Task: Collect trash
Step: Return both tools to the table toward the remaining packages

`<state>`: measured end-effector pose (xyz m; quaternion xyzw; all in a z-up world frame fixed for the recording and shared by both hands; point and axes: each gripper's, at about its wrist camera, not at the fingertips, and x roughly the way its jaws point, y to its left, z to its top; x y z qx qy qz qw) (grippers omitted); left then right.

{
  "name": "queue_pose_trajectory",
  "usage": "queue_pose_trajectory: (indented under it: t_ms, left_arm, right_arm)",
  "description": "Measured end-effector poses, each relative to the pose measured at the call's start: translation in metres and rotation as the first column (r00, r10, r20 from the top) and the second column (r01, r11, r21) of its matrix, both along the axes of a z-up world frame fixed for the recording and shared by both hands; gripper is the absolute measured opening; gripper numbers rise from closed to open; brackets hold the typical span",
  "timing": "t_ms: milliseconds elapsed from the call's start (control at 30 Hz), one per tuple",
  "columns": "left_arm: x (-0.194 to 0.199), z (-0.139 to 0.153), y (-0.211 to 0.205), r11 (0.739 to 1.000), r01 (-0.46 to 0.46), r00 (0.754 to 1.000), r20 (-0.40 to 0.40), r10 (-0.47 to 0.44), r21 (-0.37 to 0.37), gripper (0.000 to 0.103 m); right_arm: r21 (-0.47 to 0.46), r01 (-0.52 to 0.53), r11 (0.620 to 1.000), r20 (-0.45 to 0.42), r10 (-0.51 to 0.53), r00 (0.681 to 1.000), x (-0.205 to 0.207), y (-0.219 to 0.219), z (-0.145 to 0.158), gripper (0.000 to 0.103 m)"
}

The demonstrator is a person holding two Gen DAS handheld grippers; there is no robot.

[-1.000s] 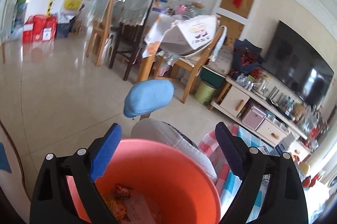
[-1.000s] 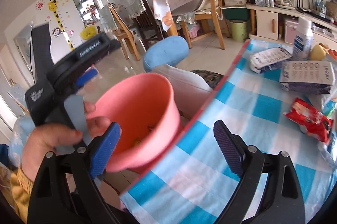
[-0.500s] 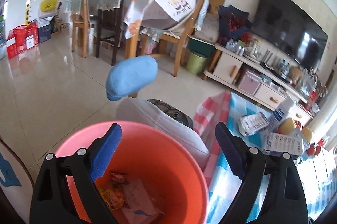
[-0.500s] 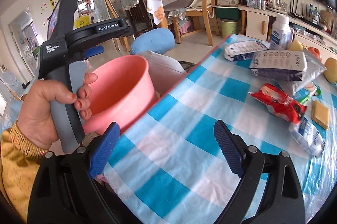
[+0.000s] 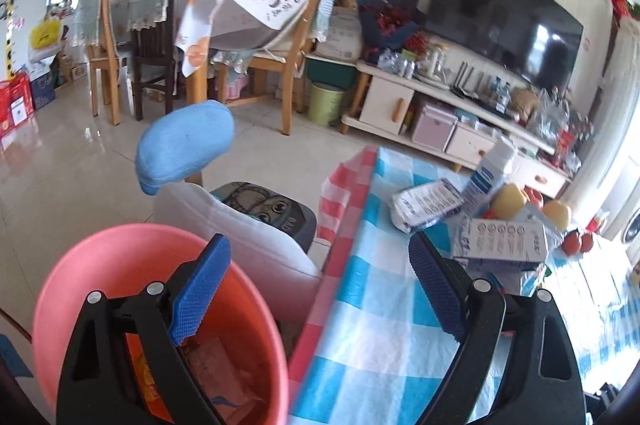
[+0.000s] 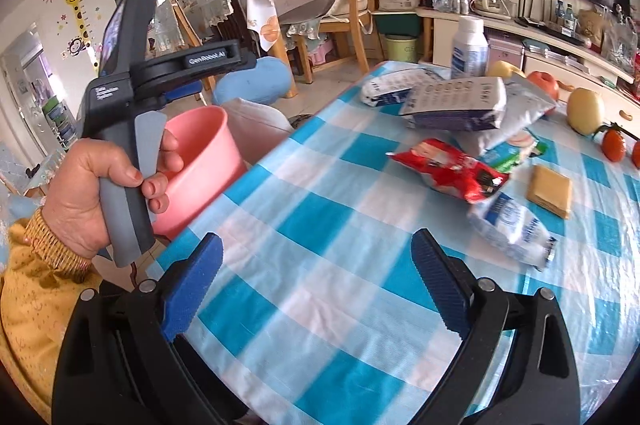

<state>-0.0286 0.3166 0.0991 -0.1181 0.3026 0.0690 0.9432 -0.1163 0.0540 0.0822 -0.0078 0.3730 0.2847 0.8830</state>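
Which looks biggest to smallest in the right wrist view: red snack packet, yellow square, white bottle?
As they look:
1. red snack packet
2. white bottle, farther off, so real size is unsure
3. yellow square

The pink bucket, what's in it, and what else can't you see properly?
- Bucket contents, left view: crumpled wrappers, half hidden by the left gripper's fingers; kinds unclear.
- Bucket base, both views: cut off by the frame edge or hidden behind the hand.
- Printing on the white bags, right view: too small.
- Table's far end: cut off by the frame edge.
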Motion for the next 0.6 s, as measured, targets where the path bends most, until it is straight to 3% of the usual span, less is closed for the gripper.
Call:
queue_pose_trajectory:
  t_ms: [267,600]
  left_arm:
    - [0.016,-0.012,-0.044,0.986,0.134,0.989,-0.049,-0.14,-0.104,0.09]
    - [0.035,-0.035,-0.113,0.931,0.309,0.936,-0.111,-0.334,-0.196,0.09]
  right_arm:
    - [0.017,0.015,1.0,0.008,-0.015,1.0,-0.007,-0.042,0.0,0.096]
    - [-0.019,0.108,0.994,0.032,-0.107,0.994,0.016,-0.104,-0.004,0.096]
